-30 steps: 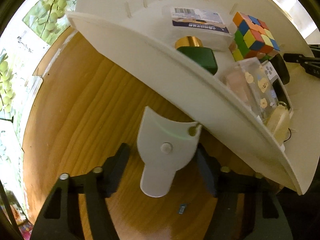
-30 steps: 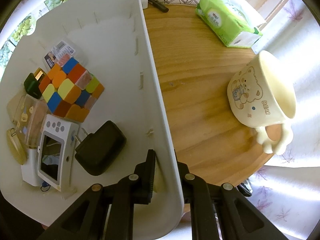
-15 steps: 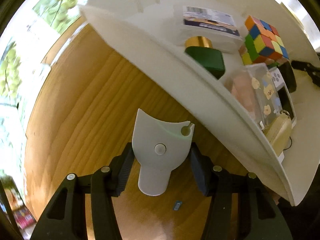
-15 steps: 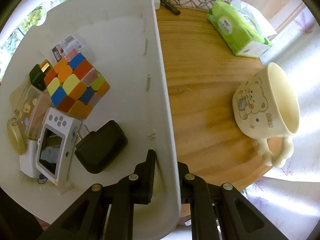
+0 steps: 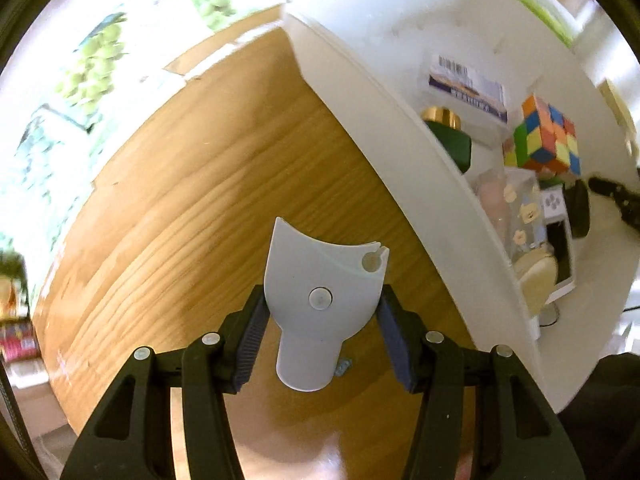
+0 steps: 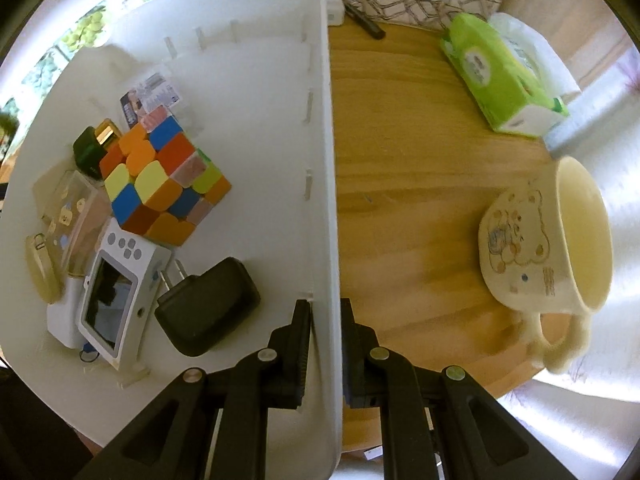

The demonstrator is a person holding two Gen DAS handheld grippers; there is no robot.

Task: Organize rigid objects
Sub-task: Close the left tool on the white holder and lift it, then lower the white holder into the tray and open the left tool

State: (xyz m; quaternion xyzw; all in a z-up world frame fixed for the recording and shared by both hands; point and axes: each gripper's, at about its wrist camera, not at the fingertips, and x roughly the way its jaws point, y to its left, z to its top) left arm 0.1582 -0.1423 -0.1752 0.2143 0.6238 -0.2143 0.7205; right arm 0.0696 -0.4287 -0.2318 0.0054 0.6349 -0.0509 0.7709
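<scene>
Left claw [image 5: 320, 320] — narrowed onto a flat white plastic piece [image 5: 322, 296], its pads touching both edges above the wooden surface [image 5: 200, 220], just beside the white bin [image 6: 326, 160]. Right claw [image 6: 325, 344] — clamped on the bin's side wall. Inside the bin: puzzle cube [image 6: 164, 184], black charger [image 6: 208, 312], small white device [image 6: 120, 292], green bottle [image 6: 90, 150]. A cream mug [image 6: 548, 240] stands on the surface outside the bin.
</scene>
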